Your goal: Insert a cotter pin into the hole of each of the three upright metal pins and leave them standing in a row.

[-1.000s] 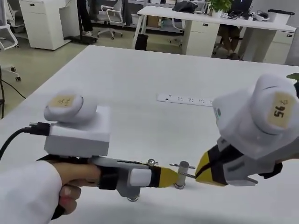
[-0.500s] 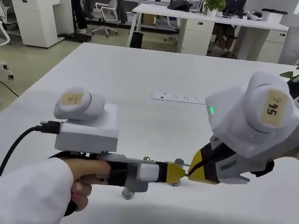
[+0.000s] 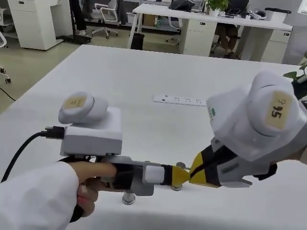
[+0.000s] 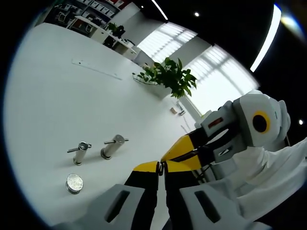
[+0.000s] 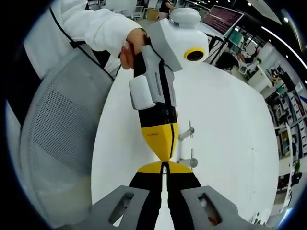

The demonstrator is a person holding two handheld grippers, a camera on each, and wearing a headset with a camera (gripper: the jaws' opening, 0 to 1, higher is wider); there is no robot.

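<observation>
My left gripper (image 3: 181, 176) and right gripper (image 3: 193, 175) meet tip to tip low over the white table (image 3: 144, 76), both with jaws closed. A thin cotter pin sits at the meeting point, mostly hidden; the right gripper (image 5: 164, 167) looks shut on it. Whether the left gripper (image 4: 160, 167) also pinches it I cannot tell. Two upright metal pins (image 4: 79, 152) (image 4: 112, 146) carry cotter pins through their heads. A third metal pin (image 4: 74, 183) stands nearest, seen from above. In the head view one pin (image 3: 128, 197) stands under the left gripper, another (image 3: 176, 186) under the tips.
A white power strip (image 3: 180, 100) lies further back on the table. A black cable (image 3: 24, 146) trails from the left gripper. A potted plant (image 4: 168, 76) stands at the table's far side. A grey mesh chair (image 5: 53, 134) is behind the person.
The right gripper has closed in on the left one until their yellow tips touch. The metal pin between them, plain a second ago, is now mostly covered.
</observation>
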